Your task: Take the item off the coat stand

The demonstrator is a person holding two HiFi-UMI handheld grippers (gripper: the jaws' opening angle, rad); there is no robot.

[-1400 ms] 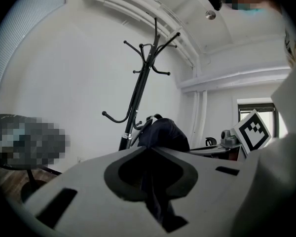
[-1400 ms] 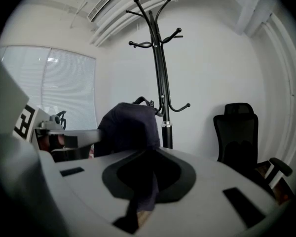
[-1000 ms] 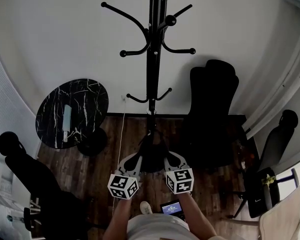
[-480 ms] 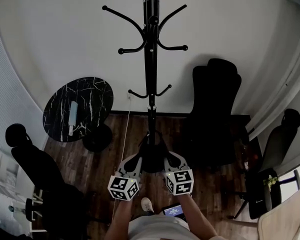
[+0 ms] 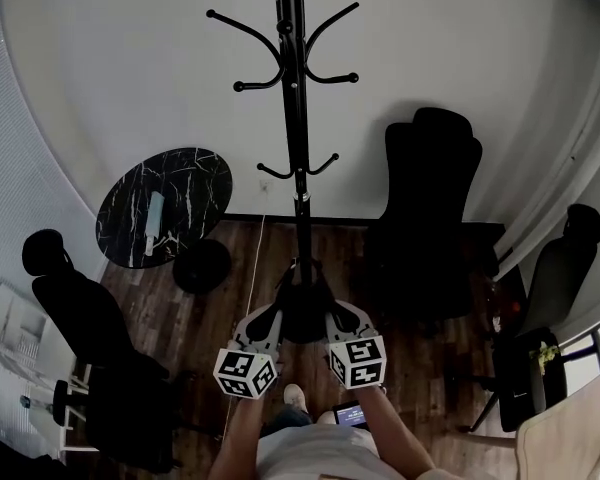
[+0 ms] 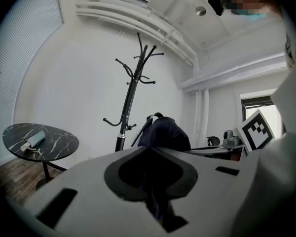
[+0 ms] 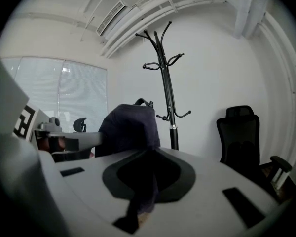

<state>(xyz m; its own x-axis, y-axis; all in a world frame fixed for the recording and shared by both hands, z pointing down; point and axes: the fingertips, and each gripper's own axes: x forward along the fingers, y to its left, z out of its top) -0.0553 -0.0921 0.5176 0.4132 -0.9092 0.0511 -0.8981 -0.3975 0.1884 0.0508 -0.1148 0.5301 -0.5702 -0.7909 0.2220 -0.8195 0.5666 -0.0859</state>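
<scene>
The black coat stand rises in front of me, and all of its visible hooks are bare. A dark navy bag hangs low by the stand's foot, held between my two grippers. On its left side my left gripper is shut, with dark fabric pinched in its jaws. My right gripper is shut on the bag's right side, a fold of cloth between its jaws. The bag's bulk fills the space just past both jaw tips. Behind it stands the coat stand.
A round black marble table with a pale object stands at the left. A black office chair is right of the stand. More dark chairs are at the left and right. A light wooden chair fills the bottom right corner.
In the head view the coat stand and room have slid slightly left and up. Both grippers and the bag stay at about the same place.
</scene>
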